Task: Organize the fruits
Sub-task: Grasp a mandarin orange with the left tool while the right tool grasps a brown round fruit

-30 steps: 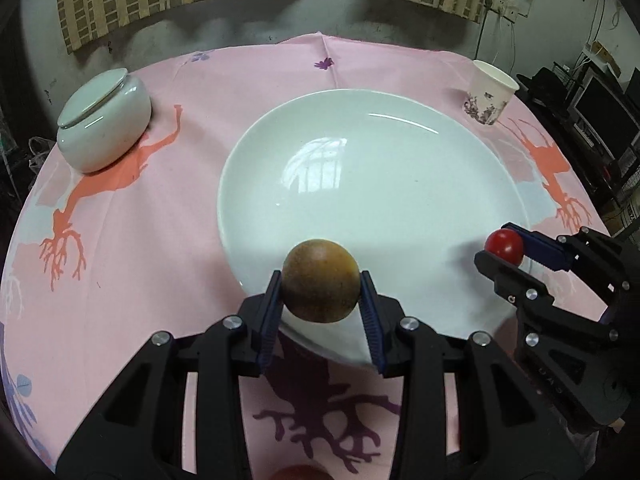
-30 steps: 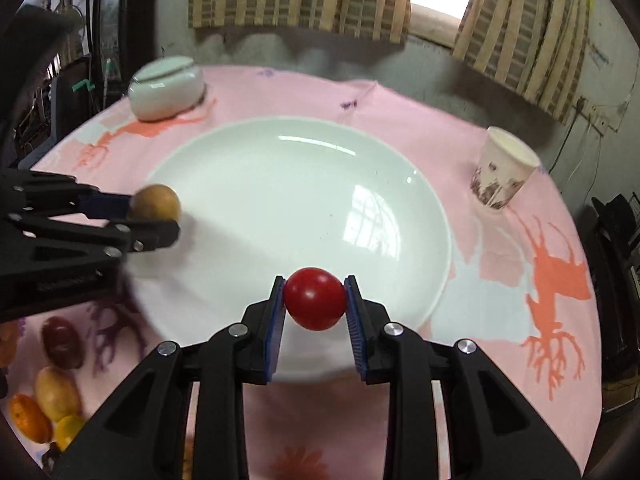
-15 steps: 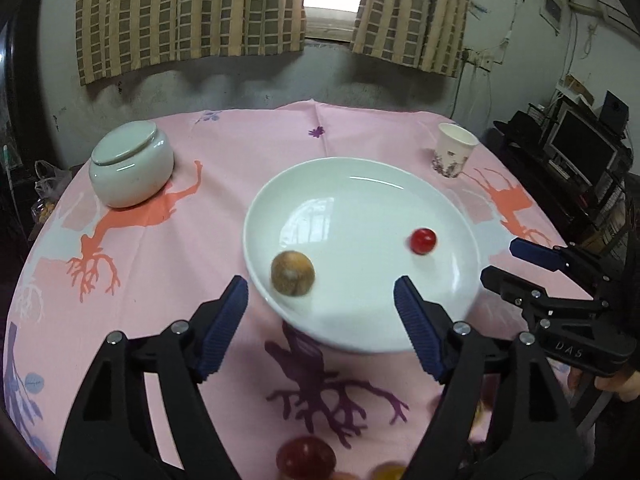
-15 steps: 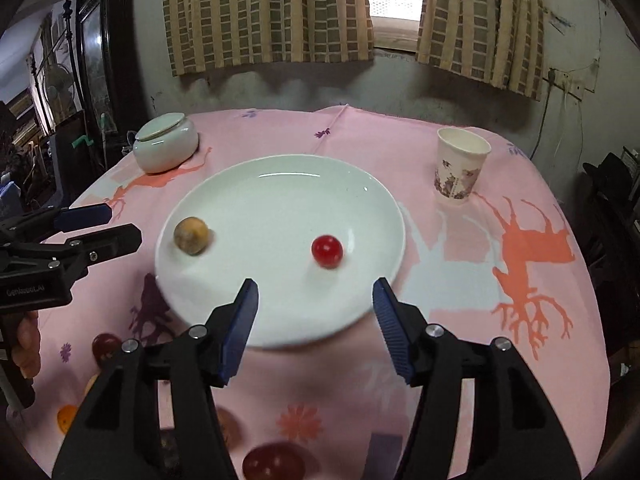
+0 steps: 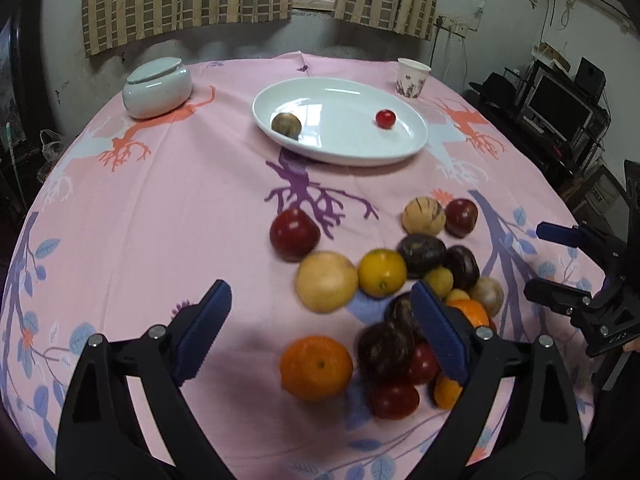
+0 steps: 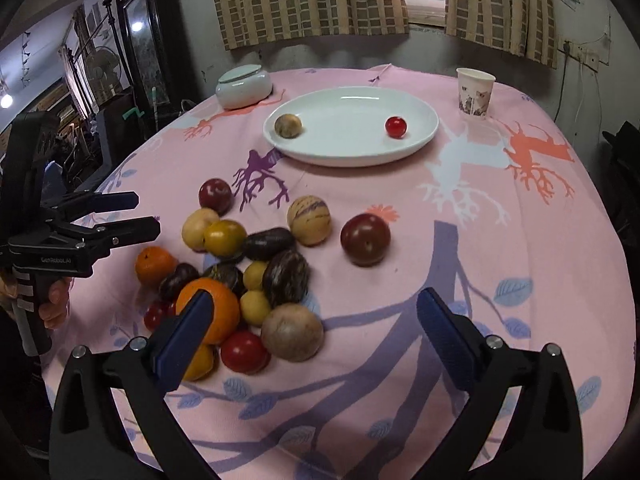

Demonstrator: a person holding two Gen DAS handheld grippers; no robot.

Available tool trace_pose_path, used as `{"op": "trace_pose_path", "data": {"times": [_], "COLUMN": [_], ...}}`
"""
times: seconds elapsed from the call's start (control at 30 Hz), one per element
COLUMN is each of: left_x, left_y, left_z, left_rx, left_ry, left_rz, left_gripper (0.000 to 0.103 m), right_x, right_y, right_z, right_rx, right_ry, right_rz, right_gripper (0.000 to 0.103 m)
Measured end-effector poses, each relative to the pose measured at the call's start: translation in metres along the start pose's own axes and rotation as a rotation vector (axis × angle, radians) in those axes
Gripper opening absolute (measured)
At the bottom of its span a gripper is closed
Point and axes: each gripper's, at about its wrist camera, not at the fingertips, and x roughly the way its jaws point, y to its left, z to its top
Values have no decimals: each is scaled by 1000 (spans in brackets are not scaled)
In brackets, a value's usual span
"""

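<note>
A white plate lies at the far middle of the table. A brown fruit sits at its left and a small red tomato at its right. A heap of several fruits lies nearer: an orange, a dark red plum, a yellow fruit, a dark red plum apart on the right. My left gripper is open and empty above the heap's near side. My right gripper is open and empty over the heap's right edge.
A white lidded bowl stands at the far left. A paper cup stands at the far right. A pink patterned cloth covers the round table. Cabinets and screens stand beyond the edges.
Both grippers let go of their fruits on the plate, opened wide and drew back toward the near edge. The fruit heap has come into view.
</note>
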Motion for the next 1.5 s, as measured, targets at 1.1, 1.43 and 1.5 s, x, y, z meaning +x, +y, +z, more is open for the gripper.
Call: {"op": "trace_pose_path", "data": {"times": [1.1,1.43,1.5], "left_x": [28,29,29], "left_y": [-5,0,1], "left_z": [-42,-46,-47], "left_rx": [144,138,136], "left_ry": [63,41,41], "left_rz": [-2,-14,-19], "left_gripper": [45,46,46], "right_x": [10,27,29], "right_y": [14,9,14], "right_z": [-22,-15,-12], "right_rx": [-66,-88,-109], "right_ry": [45,116,119], "right_rz": [156,-34,-48], "right_gripper": [102,62,60]}}
